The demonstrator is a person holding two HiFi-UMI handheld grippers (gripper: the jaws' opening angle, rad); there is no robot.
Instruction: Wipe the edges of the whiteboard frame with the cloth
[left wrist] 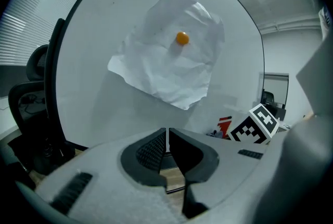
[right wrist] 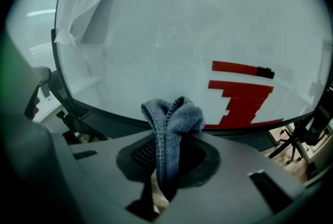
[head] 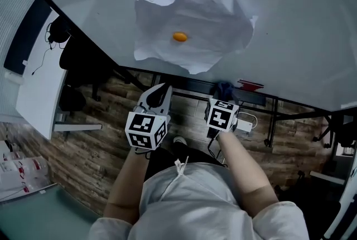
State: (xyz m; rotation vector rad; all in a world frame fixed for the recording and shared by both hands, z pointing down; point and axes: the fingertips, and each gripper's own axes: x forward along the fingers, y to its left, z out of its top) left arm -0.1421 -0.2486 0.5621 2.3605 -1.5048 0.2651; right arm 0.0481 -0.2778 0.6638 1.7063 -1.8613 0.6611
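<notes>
A large whiteboard fills the top of the head view, its dark frame edge running along the bottom. A crumpled white paper is pinned to it by an orange magnet. My right gripper is shut on a folded grey-blue cloth, which sticks up between its jaws just below the frame edge. A red eraser rests near the board's bottom. My left gripper is shut with nothing in it, held below the frame, left of the right one.
A wood-pattern floor lies below. Black stand legs and a white power adapter sit under the board. A black office chair and a white desk stand at the left. Boxes lie at the lower left.
</notes>
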